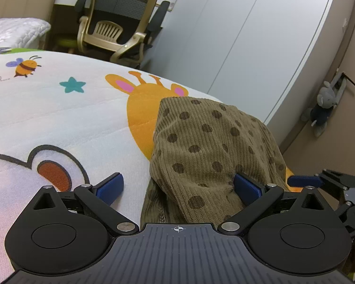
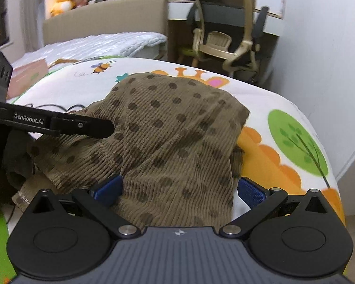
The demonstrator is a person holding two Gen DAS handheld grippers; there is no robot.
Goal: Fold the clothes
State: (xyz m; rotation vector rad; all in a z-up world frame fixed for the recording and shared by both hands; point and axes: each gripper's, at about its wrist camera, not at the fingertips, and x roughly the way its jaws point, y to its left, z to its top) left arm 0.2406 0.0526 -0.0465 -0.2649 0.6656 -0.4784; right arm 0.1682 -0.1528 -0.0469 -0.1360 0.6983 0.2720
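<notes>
Bed [image 1: 59, 108]: fills the lower half of both views; white quilted cover printed with a giraffe [image 1: 142, 108], a bee [image 1: 26, 66], a teal star [image 1: 72, 84] and, in the right wrist view, a green tree [image 2: 298, 139].
Wardrobe [image 1: 224, 35]: pale grey doors beyond the bed's far corner.
Chair [image 1: 117, 21]: gold-framed office chair with a dark mesh back, past the bed at a desk.
Garment [image 2: 168, 142]: olive-brown corduroy with dark dots, lying in a rumpled heap on the bed near its edge, covering part of the giraffe print.
Left gripper [image 1: 178, 188]: jaws wide apart; cloth bunches between them and lies against the right blue pad, while the left pad sits clear on the cover. Nothing is pinched.
Right gripper [image 2: 178, 188]: jaws wide apart, the near edge of the garment lying between the blue pads; not clamped.
Plush toy [image 1: 324, 108]: grey, hanging on the wall to the right.
Toys [image 2: 64, 0]: a yellow one and a pink one on the shelf behind the headboard.
</notes>
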